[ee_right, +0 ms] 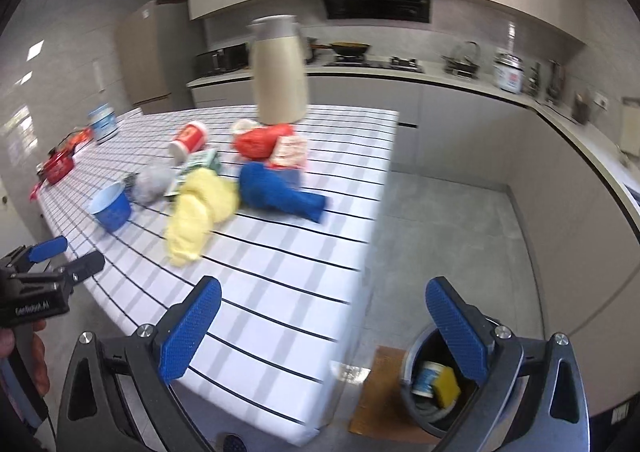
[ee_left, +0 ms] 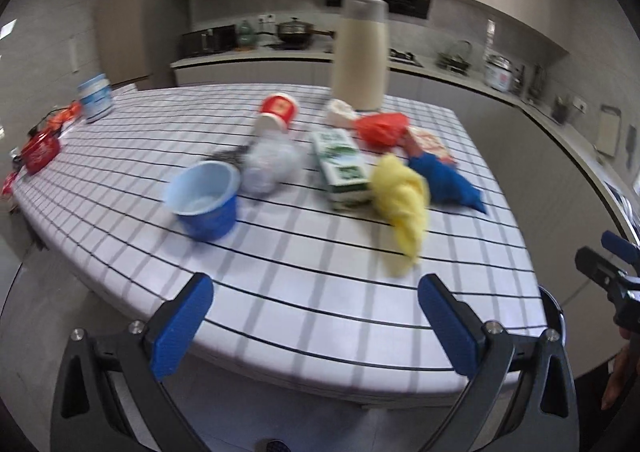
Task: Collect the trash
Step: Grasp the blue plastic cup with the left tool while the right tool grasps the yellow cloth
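Trash lies mid-table, ahead of both tools and untouched: blue cup (ee_left: 206, 199), grey wad (ee_left: 269, 165), green-white carton (ee_left: 343, 171), yellow rag (ee_left: 404, 207), blue rag (ee_left: 446, 181), red bag (ee_left: 382, 128), tipped red-white cup (ee_left: 277, 112). Left tool (ee_left: 316, 326): fingers spread wide, empty, over the near table edge. Right tool (ee_right: 324, 326): fingers apart, empty, straddling the table's right edge; bin (ee_right: 430, 380) on the floor below its right finger, holding a small tub and a yellow piece. Table (ee_left: 320, 292): white cloth, dark grid lines; tall cream jug (ee_left: 360, 55) at the far edge. Kitchen counter and range hood behind. A hand (ee_right: 24, 356) grips the left tool's handle.
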The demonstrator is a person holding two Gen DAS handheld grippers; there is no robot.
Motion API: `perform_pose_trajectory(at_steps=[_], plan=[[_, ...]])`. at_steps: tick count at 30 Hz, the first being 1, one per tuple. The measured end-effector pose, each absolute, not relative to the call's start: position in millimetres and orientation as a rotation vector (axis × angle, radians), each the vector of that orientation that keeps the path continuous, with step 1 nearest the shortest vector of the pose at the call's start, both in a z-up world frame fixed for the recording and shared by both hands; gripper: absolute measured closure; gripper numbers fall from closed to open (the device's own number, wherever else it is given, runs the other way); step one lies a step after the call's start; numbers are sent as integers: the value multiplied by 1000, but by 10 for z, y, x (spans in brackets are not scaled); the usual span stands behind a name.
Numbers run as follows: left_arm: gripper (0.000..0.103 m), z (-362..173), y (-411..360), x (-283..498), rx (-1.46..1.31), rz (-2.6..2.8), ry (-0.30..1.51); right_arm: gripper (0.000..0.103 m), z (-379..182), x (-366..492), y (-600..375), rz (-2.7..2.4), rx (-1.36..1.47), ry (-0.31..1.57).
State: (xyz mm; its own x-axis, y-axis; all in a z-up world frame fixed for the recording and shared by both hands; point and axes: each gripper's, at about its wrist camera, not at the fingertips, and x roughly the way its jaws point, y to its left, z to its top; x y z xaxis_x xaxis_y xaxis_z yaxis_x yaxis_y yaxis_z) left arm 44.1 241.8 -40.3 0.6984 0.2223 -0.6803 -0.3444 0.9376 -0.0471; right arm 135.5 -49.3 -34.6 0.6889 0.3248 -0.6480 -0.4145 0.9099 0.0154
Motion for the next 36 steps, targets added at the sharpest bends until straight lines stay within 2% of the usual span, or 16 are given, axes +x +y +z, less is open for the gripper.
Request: perform_pose_trajectory(at_steps=[10, 28, 36], plan=[[2, -603, 3301, 552, -192, 399, 739, 0, -400, 1459, 559, 478, -186, 689], [6, -871, 3780, 1022, -192, 296, 789, 16, -808, 1979, 1296, 402, -228, 786], [19, -992, 3814, 1175, -184, 250, 826, 29, -976, 2162, 1359, 387, -211, 831]])
